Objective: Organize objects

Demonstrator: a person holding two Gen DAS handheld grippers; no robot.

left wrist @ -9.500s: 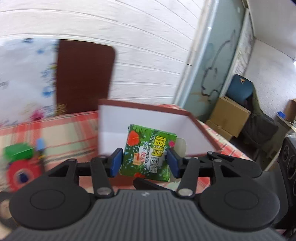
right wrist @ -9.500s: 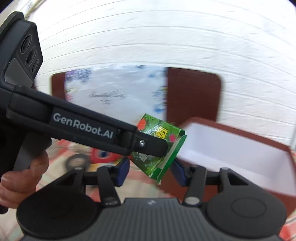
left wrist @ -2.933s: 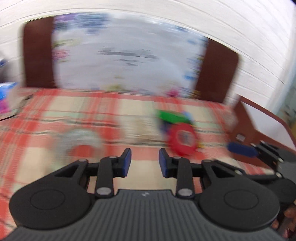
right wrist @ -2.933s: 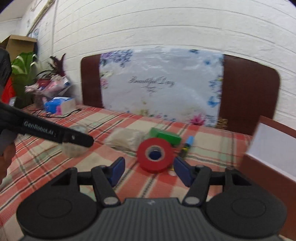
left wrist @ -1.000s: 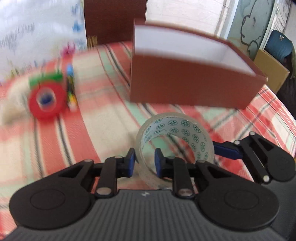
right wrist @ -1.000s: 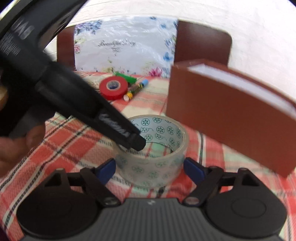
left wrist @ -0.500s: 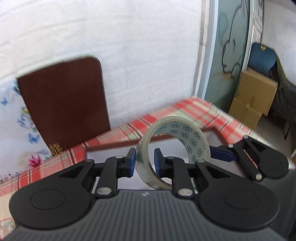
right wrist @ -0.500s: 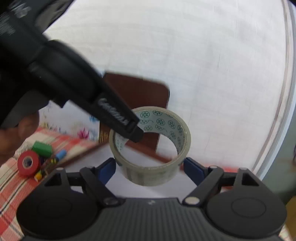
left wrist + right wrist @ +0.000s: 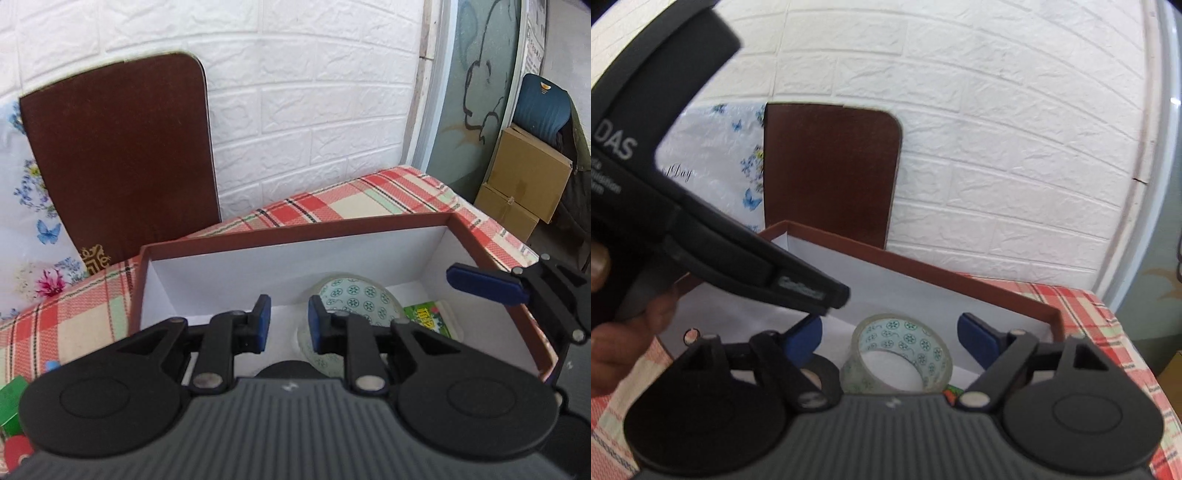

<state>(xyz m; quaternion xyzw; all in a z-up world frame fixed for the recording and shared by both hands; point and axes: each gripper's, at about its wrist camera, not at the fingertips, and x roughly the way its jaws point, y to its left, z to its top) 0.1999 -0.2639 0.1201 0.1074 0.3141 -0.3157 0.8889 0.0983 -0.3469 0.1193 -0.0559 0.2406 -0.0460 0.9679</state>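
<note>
**Tape released into the box**

White brick wall and a plaid cloth (image 9: 388,199) frame the scene, with a brown box (image 9: 295,230) set on the cloth. Half a second earlier the tape (image 9: 899,350) was held in the air between both tools; now it is seen lying on the white floor of the box, leaning slightly, beside a green packet (image 9: 428,317) already stored there. A black roll (image 9: 823,373) is also glimpsed in the box, near the tape.

The left gripper (image 9: 288,325) is seen with a narrow gap between its pads and nothing is pinched between them; the tape sits just beyond its right pad. The right gripper (image 9: 890,336) is held wide apart, its pads standing clear on either side of the tape without contact. A hand (image 9: 624,325) is seen on the left tool's handle.

The drop is judged complete for this item. A red roll (image 9: 16,452) and a green block (image 9: 11,404) are left outside on the cloth, so another fetch is probably called for.
</note>
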